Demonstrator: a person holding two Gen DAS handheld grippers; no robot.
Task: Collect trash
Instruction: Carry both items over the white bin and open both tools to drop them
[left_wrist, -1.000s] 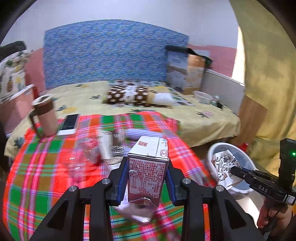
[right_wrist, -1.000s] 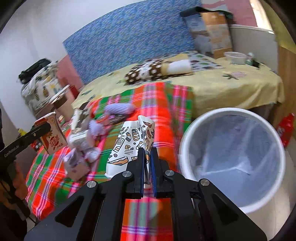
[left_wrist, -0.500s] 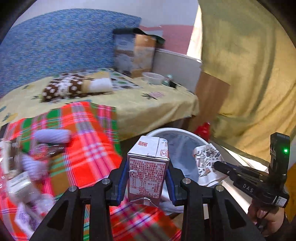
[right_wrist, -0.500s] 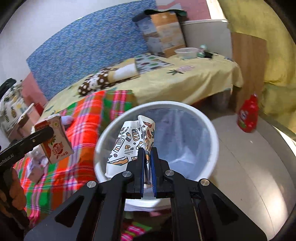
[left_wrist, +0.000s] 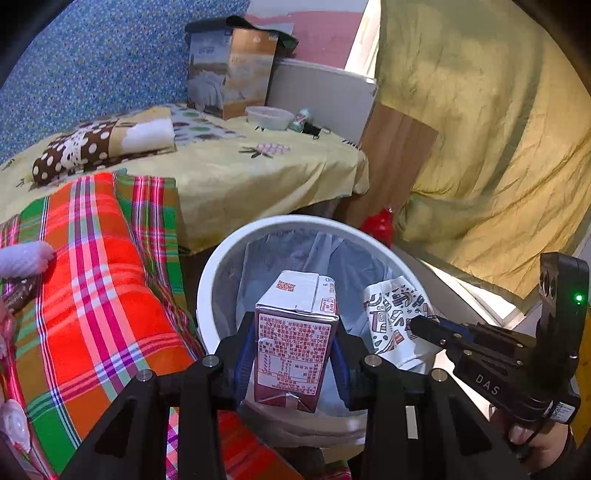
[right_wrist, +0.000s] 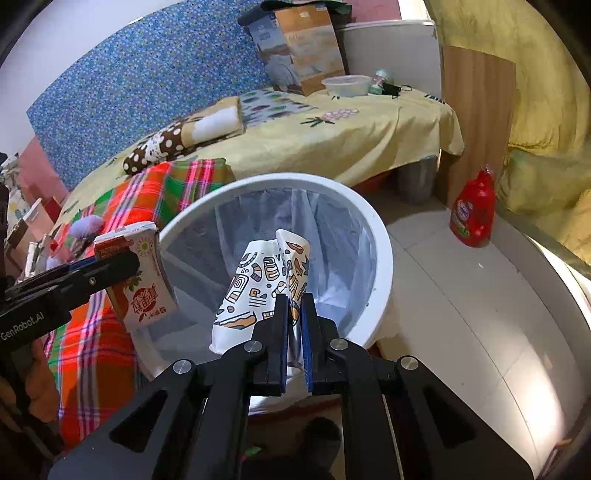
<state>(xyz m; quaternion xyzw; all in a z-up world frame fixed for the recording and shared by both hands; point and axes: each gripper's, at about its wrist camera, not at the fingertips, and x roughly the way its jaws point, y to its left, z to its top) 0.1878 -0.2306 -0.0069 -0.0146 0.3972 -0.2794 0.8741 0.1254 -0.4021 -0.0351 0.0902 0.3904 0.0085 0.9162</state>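
One carton (left_wrist: 295, 339), one paper cup (right_wrist: 266, 284), one white bin (right_wrist: 380, 251), two hand-held grippers.

Sharp, evenly bright indoor light; strong fisheye bending, dark vignetted corners.

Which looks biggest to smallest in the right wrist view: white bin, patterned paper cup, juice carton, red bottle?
1. white bin
2. patterned paper cup, crushed, held nearest the camera, which inflates it
3. juice carton, close to the cup; order unsure
4. red bottle, farther off on the floor, so true size unclear
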